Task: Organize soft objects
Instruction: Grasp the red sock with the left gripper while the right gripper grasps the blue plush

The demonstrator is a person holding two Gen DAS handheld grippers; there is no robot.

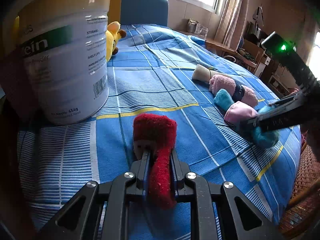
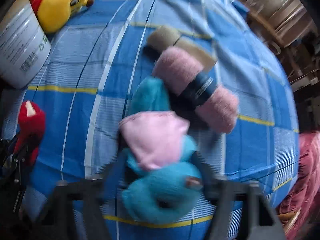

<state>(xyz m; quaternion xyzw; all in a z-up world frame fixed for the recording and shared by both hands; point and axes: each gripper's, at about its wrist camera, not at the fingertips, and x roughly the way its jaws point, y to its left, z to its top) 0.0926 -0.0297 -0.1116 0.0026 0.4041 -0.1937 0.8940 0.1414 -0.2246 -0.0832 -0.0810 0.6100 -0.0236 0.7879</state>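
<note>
Red fuzzy sock roll [image 1: 155, 140]: plush, folded, a pale tag at its tip; on the bed beside the white protein-powder tin [image 1: 62, 56], clenched in the left gripper [image 1: 159, 160] jaws.

Teal fuzzy sock bundle [image 2: 160, 192]: pink band around its middle, well right of the tin; right gripper [image 2: 158, 172] jaws straddle it, grip uncertain through blur.

Pink fuzzy roll [image 2: 192, 88], dark band, touching the teal bundle; beige roll [image 2: 166, 36] beyond.

Yellow giraffe plush [image 2: 60, 6]: behind the tin.

Bed sheet [image 1: 156, 84]: blue plaid, yellow lines. Window with curtains [image 1: 230, 10] beyond.
</note>
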